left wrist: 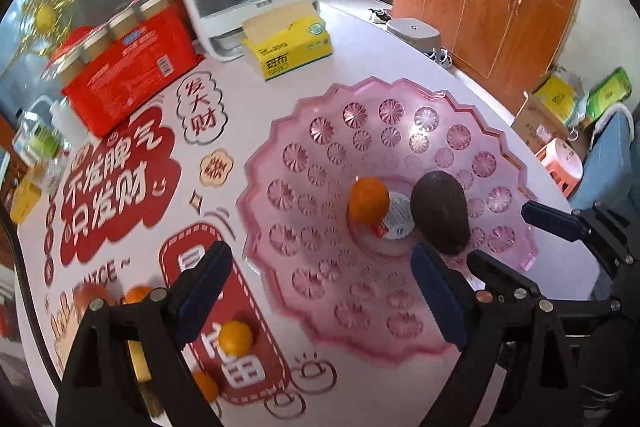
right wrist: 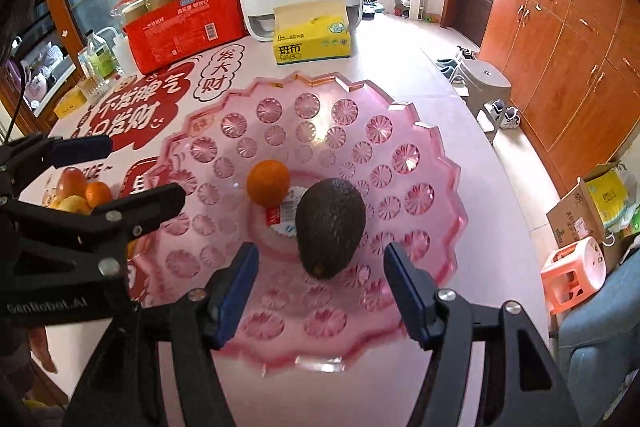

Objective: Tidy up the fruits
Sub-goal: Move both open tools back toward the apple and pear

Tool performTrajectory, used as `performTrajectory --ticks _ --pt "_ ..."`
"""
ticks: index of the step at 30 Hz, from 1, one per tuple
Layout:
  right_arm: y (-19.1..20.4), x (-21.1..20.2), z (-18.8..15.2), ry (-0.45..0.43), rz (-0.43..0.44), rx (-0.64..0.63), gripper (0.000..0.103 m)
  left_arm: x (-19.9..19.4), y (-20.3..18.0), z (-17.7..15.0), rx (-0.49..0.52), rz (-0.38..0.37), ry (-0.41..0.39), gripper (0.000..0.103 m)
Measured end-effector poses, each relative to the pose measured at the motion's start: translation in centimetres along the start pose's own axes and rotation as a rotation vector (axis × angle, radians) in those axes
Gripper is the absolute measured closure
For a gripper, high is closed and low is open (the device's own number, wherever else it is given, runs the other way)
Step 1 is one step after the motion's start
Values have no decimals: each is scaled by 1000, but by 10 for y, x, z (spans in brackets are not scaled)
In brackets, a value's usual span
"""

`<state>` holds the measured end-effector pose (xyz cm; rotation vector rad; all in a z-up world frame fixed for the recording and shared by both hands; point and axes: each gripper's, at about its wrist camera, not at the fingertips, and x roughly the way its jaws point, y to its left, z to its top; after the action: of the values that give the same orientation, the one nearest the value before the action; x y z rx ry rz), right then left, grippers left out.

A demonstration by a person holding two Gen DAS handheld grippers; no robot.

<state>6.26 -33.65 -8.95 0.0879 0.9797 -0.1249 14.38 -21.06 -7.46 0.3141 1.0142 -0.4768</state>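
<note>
Partly done, by the look of it: avocado (right wrist: pixel 331 227) and one orange (right wrist: pixel 268 183) already in the pink glass dish (right wrist: pixel 420 151), several oranges (left wrist: pixel 236 337) and other fruit (right wrist: pixel 72 183) left on the table (left wrist: pixel 360 39). Right gripper (right wrist: pixel 320 291) spread wide and empty, avocado just beyond its tips. Left gripper (left wrist: pixel 320 291) likewise spread, nearest loose orange low beside its left finger, unpinched.

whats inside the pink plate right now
An orange and a dark avocado lie in the pink plate, with a labelled sticker at its centre, partly covered by both fruits.
</note>
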Motion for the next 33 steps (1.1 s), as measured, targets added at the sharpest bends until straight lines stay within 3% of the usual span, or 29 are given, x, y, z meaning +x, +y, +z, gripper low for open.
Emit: performTrajectory --ticks 6,11,18,24,33 --pt "10 -27 -15 -1 46 -1 37 -27 22 -25 -118 -21 36 13" --pt "29 -51 -20 -23 77 -24 37 -67 49 -44 -185 -1 -14 13" --pt "69 -84 -12 -87 135 -93 37 -143 94 -68 -241 88 -127 12" --pt "117 -105 0 -132 181 -149 37 -194 155 -89 -306 171 -190 11" --pt "187 -110 22 -142 173 -173 38 -210 253 -113 -354 263 -198 11"
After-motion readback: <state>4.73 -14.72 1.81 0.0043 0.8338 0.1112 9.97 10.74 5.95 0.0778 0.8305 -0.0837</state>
